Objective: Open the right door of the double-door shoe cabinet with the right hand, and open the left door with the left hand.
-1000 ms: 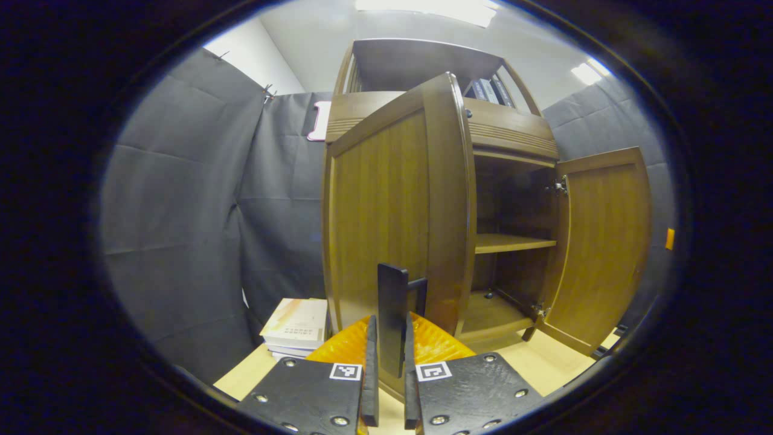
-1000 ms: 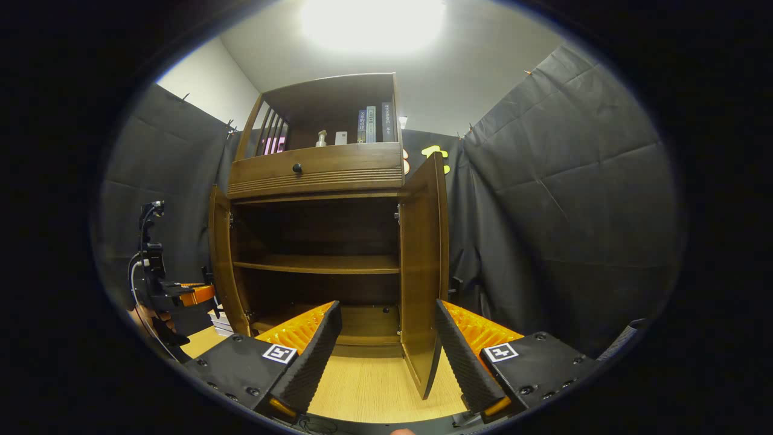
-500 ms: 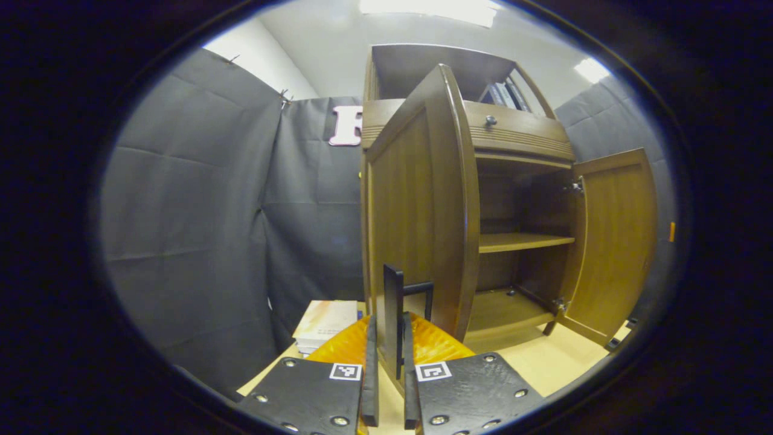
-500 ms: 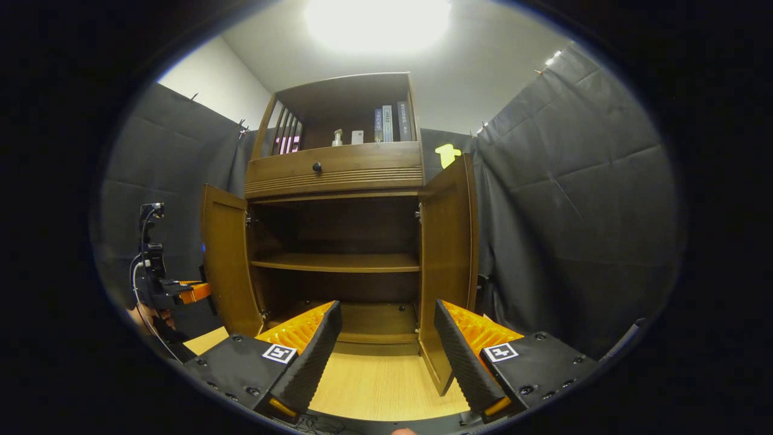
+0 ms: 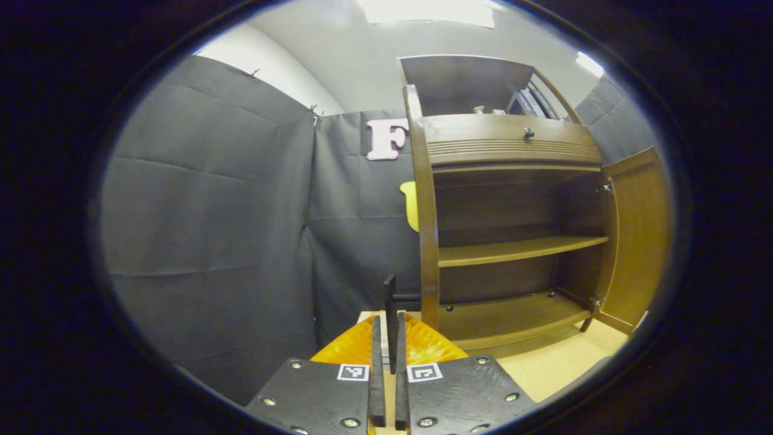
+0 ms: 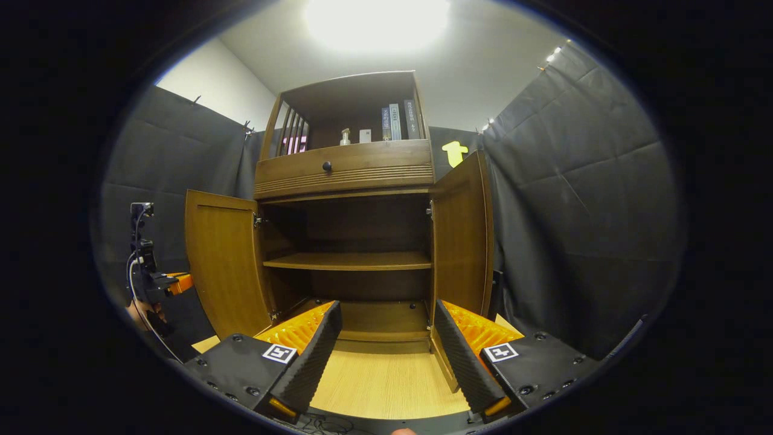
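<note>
The wooden shoe cabinet (image 6: 344,175) stands with both doors swung wide. In the left gripper view my left gripper (image 5: 388,321) is shut on the dark bar handle (image 5: 390,296) of the left door (image 5: 426,211), which I see edge-on. The right door (image 5: 640,235) hangs open at the far right there. In the right gripper view my right gripper (image 6: 386,353) is open and holds nothing, set back from the cabinet and facing its bare inner shelf (image 6: 350,261). It sits between the left door (image 6: 223,260) and the right door (image 6: 462,241). The left gripper (image 6: 158,283) shows beside the left door.
Above the doors is a drawer with a round knob (image 6: 327,165), and books (image 6: 395,121) stand on the top shelf. Black cloth walls close in on both sides. A light wooden floor (image 6: 380,380) lies in front of the cabinet.
The left door has swung further open with my left gripper shut on its handle, and now shows edge-on. The right gripper view has shifted slightly; its gripper stays open.
</note>
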Demonstrator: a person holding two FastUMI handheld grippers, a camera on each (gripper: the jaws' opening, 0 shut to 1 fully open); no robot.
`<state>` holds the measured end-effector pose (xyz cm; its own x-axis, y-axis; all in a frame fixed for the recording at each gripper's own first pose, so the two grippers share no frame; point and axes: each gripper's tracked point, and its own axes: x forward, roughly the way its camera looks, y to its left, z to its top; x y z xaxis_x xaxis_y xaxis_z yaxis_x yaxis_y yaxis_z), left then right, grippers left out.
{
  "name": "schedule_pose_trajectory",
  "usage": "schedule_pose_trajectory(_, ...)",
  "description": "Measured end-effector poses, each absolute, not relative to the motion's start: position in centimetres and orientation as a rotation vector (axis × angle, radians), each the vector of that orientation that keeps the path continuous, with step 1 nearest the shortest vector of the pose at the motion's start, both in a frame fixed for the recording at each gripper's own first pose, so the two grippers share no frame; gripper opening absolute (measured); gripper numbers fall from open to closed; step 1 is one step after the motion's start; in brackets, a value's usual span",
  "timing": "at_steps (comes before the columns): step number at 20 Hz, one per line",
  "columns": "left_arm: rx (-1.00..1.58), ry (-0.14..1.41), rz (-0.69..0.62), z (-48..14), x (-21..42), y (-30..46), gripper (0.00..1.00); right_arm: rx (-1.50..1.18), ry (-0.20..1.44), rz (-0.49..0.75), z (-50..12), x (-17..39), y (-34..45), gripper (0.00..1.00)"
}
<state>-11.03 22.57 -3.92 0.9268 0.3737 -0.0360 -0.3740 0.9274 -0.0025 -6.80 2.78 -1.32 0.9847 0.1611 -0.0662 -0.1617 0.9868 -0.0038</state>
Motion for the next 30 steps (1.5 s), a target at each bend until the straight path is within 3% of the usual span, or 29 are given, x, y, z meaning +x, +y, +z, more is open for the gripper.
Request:
schedule_pose_trajectory(3,-0.022,0.026,0.387,-3.5,-13.6,23.1,0.10,-0.005,0.056,0.166,-1.2,-7.3,3.1,0.96)
schedule_pose_trajectory(4,-0.016,0.018,0.386,-3.0,-14.4,23.1,0.10,-0.008,0.053,0.164,-1.2,-7.6,3.1,0.92)
schedule_pose_trajectory(5,-0.010,0.010,0.390,-2.4,-15.5,23.0,0.06,-0.011,0.048,0.159,-1.1,-7.8,3.0,0.96)
schedule_pose_trajectory(6,-0.008,0.003,0.388,-1.9,-16.5,22.6,0.07,-0.013,0.044,0.158,-1.1,-8.2,3.0,0.92)
schedule_pose_trajectory(8,-0.016,-0.001,0.381,-1.2,-18.6,21.5,0.10,-0.019,0.043,0.153,-1.3,-8.6,2.9,0.96)
schedule_pose_trajectory(9,-0.017,0.002,0.377,-1.2,-19.5,21.2,0.08,-0.020,0.041,0.148,-1.2,-8.9,2.8,0.92)
schedule_pose_trajectory(13,-0.007,0.006,0.365,-0.1,-23.2,19.1,0.10,-0.025,0.020,0.125,-0.6,-9.5,2.2,1.00)
schedule_pose_trajectory(19,0.008,-0.018,0.366,1.6,-26.2,17.9,0.10,-0.014,0.019,0.105,-0.8,-10.2,1.0,0.96)
schedule_pose_trajectory(24,0.027,-0.046,0.376,2.4,-26.4,17.5,0.96,-0.016,0.004,0.101,-0.3,-10.5,1.0,0.96)
schedule_pose_trajectory(30,0.034,-0.061,0.377,3.0,-26.7,17.3,0.97,-0.021,-0.003,0.097,0.0,-10.7,1.1,0.96)
